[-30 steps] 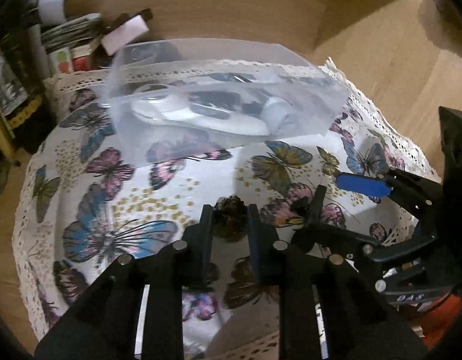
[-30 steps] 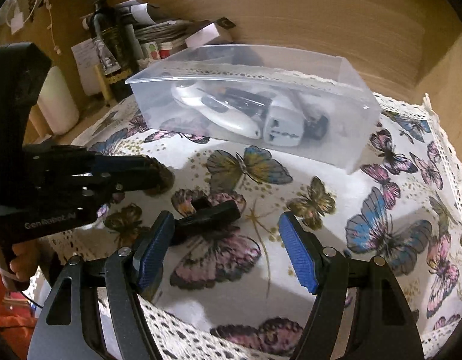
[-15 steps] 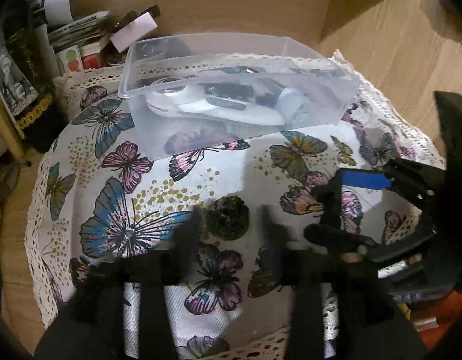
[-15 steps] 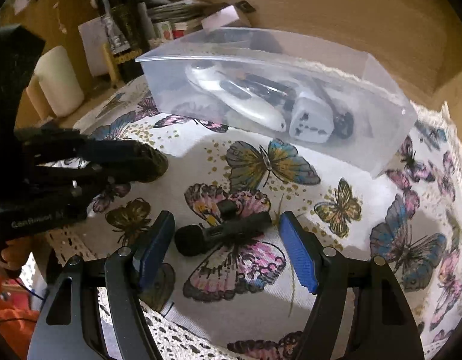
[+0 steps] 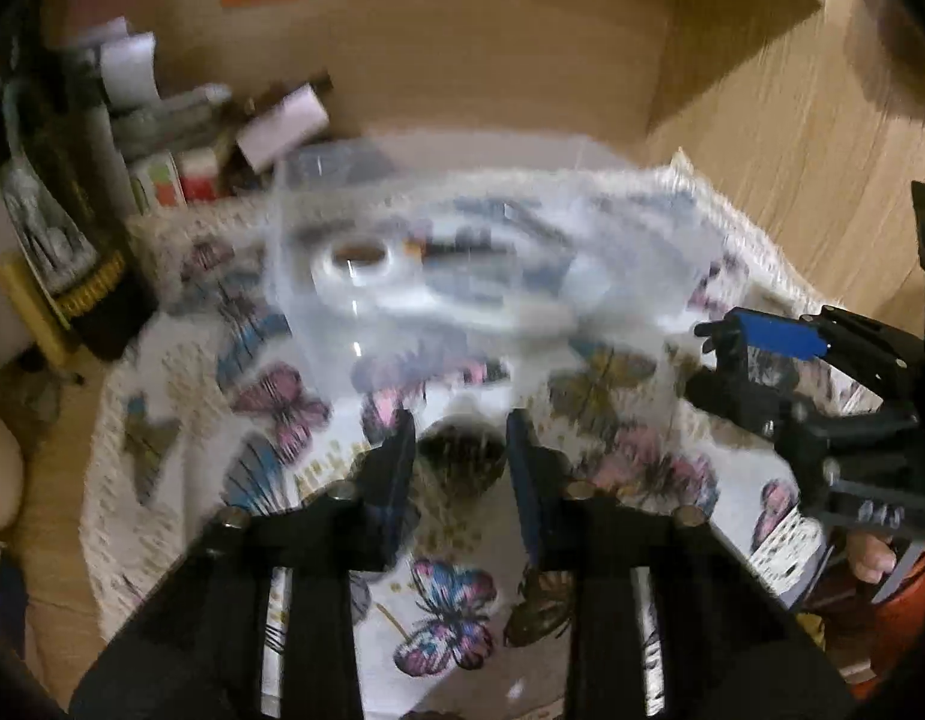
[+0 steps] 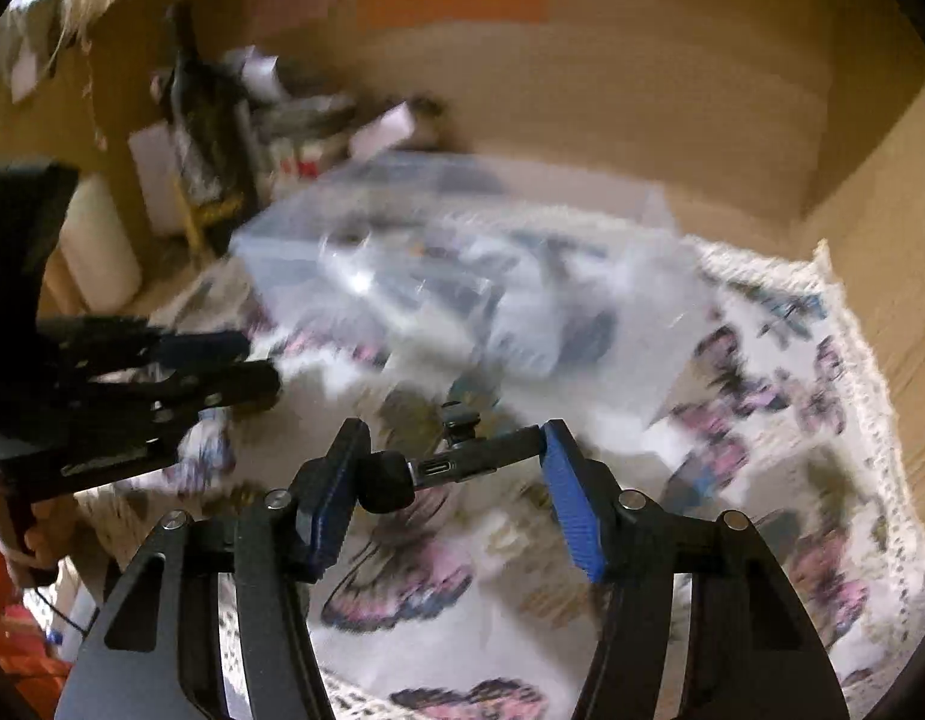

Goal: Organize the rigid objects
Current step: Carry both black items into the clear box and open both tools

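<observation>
My left gripper (image 5: 461,447) is shut on a small dark round object (image 5: 459,450) and holds it above the butterfly tablecloth (image 5: 270,408). My right gripper (image 6: 453,468) is shut on a black clip-on microphone (image 6: 444,468), held lengthwise between the blue pads (image 6: 573,504), lifted off the cloth. A clear plastic box (image 5: 480,264) stands beyond both grippers; a white gadget (image 5: 366,264) and dark items lie in it. The box also shows in the right wrist view (image 6: 462,288). Both views are motion-blurred.
Bottles, boxes and papers (image 5: 102,192) crowd the back left corner. A cardboard wall (image 5: 492,60) stands behind the box. The cloth's lace edge (image 6: 864,360) marks the table's right side. A white cylinder (image 6: 96,246) stands at the left.
Both grippers have closed on their objects and lifted: the left on the dark round object, the right on the microphone. Both have moved toward the clear box.
</observation>
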A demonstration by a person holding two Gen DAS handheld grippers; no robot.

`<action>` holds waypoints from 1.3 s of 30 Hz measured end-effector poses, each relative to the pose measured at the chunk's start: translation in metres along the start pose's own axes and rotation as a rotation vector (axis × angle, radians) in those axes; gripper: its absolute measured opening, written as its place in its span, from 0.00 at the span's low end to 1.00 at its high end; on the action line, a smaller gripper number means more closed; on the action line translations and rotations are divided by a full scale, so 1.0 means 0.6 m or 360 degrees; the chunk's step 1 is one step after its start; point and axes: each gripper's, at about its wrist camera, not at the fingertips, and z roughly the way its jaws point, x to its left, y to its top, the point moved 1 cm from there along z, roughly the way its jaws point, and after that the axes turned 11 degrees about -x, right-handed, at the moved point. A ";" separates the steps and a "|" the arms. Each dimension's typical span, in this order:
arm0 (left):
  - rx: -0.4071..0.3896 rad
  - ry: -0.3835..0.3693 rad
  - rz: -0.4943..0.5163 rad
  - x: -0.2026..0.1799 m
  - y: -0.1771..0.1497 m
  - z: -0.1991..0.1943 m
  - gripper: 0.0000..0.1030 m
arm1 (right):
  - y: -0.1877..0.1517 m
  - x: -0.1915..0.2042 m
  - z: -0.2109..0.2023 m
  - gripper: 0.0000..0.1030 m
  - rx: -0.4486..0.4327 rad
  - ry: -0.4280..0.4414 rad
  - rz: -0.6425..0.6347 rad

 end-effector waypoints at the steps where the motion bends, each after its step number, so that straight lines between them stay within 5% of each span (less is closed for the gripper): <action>1: -0.0023 -0.0008 -0.0004 0.003 0.011 -0.006 0.00 | 0.008 -0.004 -0.003 0.54 -0.0021 -0.0008 0.0009; 7: -0.0161 0.0000 -0.0035 0.017 0.058 -0.026 0.00 | 0.063 -0.034 -0.019 0.54 -0.0192 -0.0069 0.0083; 10: -0.0083 -0.0056 -0.0060 0.019 0.058 -0.006 0.07 | 0.077 -0.047 -0.022 0.54 -0.0227 -0.0067 0.0105; 15: 0.0126 -0.0084 -0.0044 0.000 0.013 0.046 0.50 | 0.086 -0.052 -0.012 0.54 -0.0236 -0.0078 0.0102; 20: 0.0286 -0.0054 0.0014 -0.016 -0.021 0.104 0.49 | 0.091 -0.056 0.010 0.54 -0.0205 -0.0084 0.0076; 22: 0.0243 -0.0010 0.0072 -0.022 -0.017 0.103 0.35 | 0.095 -0.057 0.020 0.54 -0.0191 -0.0080 0.0066; 34: -0.0127 0.0016 0.0045 -0.006 0.064 -0.006 0.34 | 0.107 -0.069 0.086 0.54 -0.0083 -0.0086 0.0062; 39: -0.0168 0.0040 0.0000 0.019 0.106 0.017 0.34 | 0.106 -0.059 0.121 0.54 -0.0026 -0.0055 0.0051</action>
